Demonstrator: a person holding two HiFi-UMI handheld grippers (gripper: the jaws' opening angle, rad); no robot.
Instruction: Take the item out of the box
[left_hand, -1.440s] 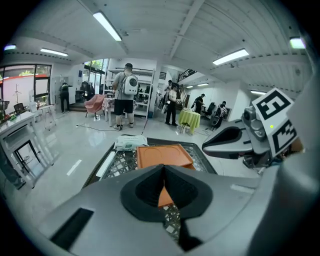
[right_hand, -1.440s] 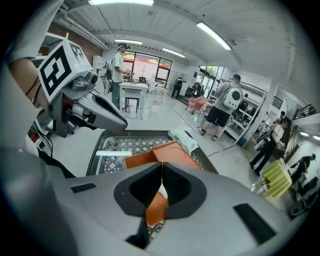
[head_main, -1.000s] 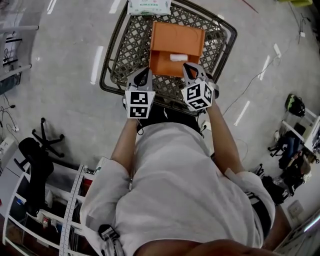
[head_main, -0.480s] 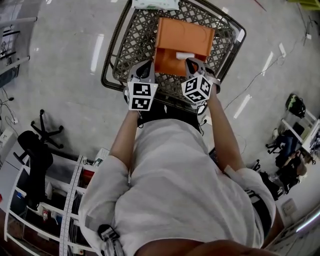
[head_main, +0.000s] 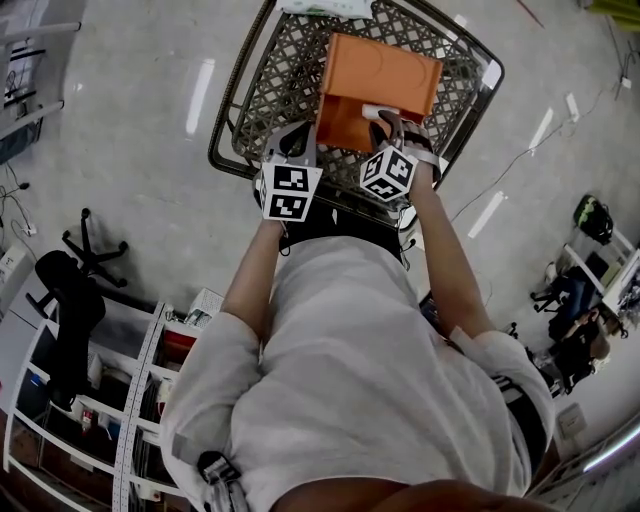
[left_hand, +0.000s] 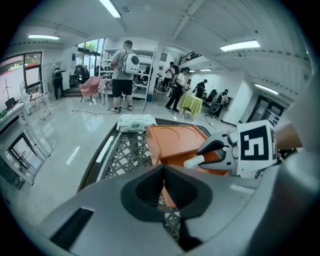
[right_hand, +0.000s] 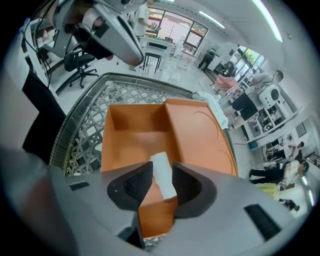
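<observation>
Largest first: wire cart basket (head_main: 262, 95), with the orange box (right_hand: 130, 132) lying on its mesh. All places below are taken from the box.

- Box lid (right_hand: 200, 135): folded open along the box's right side, as the right gripper view shows it.
- Pale packet (head_main: 322, 8): beyond the box's far end, on the cart rim. Not involved.
- Left gripper (left_hand: 164, 187): at the near-left corner, outside the box, over mesh. Jaws clenched together, nothing between them.
- Right gripper (right_hand: 161, 182): changed. A second ago it sat short of the near wall. Now it reaches over that wall, jaws opening, and straddles the white roll (right_hand: 162, 175). Pads do not look pressed on it yet.
- Roll: inside the box, against the near wall, toward the lid side.

Judgement: approach done; squeeze and lift remain. The near wall sits close under the jaws and may snag.
</observation>
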